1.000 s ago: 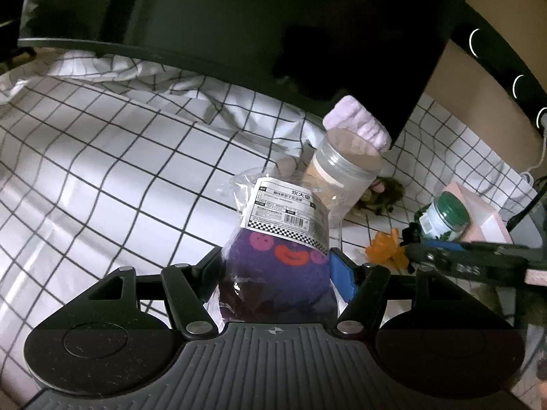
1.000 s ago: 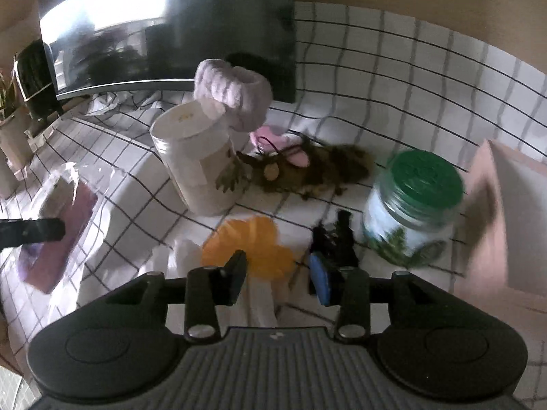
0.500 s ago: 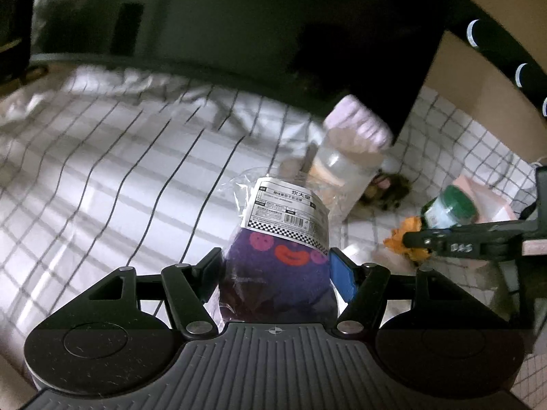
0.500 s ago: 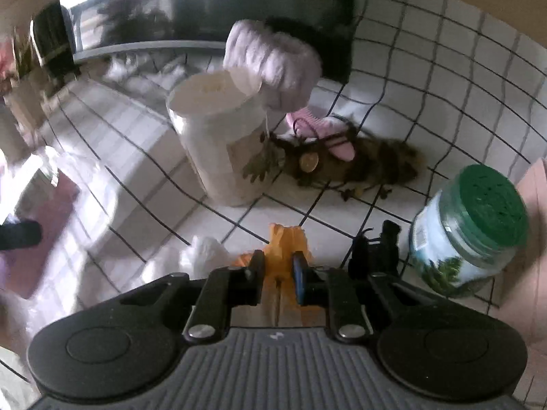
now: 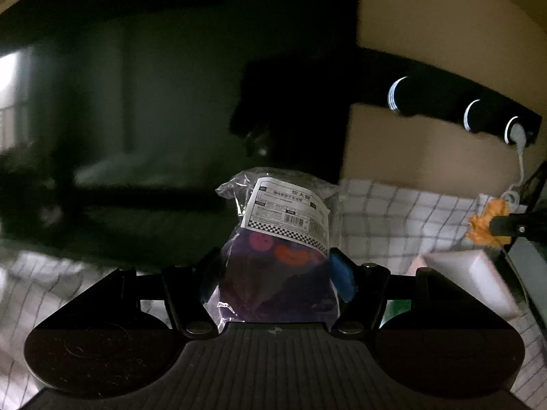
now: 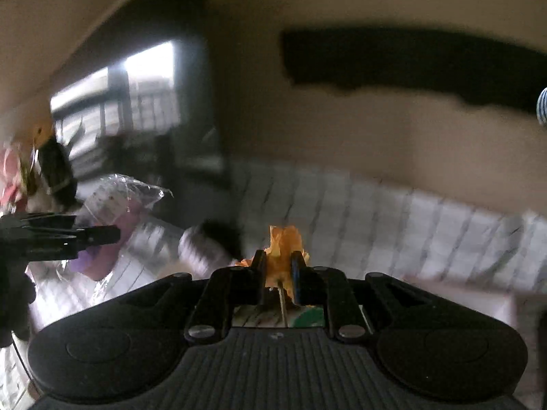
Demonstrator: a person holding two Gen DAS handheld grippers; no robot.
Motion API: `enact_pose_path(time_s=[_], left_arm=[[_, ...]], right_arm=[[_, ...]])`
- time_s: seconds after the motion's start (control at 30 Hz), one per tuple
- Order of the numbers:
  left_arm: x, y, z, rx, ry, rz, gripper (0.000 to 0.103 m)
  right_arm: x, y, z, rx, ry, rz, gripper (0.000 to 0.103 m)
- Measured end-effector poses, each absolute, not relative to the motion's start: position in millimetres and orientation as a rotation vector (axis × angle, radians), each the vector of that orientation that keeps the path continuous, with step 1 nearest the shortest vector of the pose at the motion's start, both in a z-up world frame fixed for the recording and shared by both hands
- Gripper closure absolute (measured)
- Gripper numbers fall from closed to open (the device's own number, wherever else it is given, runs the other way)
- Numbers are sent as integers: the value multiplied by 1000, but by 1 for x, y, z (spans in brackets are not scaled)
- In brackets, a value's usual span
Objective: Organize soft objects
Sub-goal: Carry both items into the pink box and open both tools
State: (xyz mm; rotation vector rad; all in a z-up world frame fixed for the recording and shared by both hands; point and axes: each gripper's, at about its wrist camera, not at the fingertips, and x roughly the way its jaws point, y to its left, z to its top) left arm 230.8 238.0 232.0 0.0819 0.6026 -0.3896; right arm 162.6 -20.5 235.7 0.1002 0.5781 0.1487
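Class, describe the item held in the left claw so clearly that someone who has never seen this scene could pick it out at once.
Start at the white checked cloth under the dark screen. Above it, the left claw grips a clear plastic packet of purple fabric with pink and orange smiley patches. Its white barcode label marks it out from the orange item in the right claw.

Bagged toy (image 5: pixel 280 256) left of orange item (image 5: pixel 487 222), above checked cloth (image 5: pixel 386 218).
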Motion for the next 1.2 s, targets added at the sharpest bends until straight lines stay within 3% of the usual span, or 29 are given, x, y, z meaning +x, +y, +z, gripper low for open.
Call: enact_pose_path(time_s=[0.4, 0.67, 0.8, 0.93, 1.13, 1.2], left_arm=[[234, 78, 236, 67, 623, -632, 32], [234, -13, 169, -22, 699, -790, 30], [240, -54, 113, 107, 846, -771, 30], [241, -53, 78, 71, 893, -757, 31], [232, -51, 76, 100, 799, -760, 30], [231, -45, 80, 71, 770, -750, 30]], right_arm=[[126, -147, 254, 169, 448, -67, 88], [105, -212, 211, 283, 460, -200, 88], [113, -228, 181, 342, 507, -208, 88], [122, -240, 147, 385, 571, -212, 88], [142, -246, 115, 466, 609, -157, 88], [149, -247, 108, 488, 607, -141, 83]])
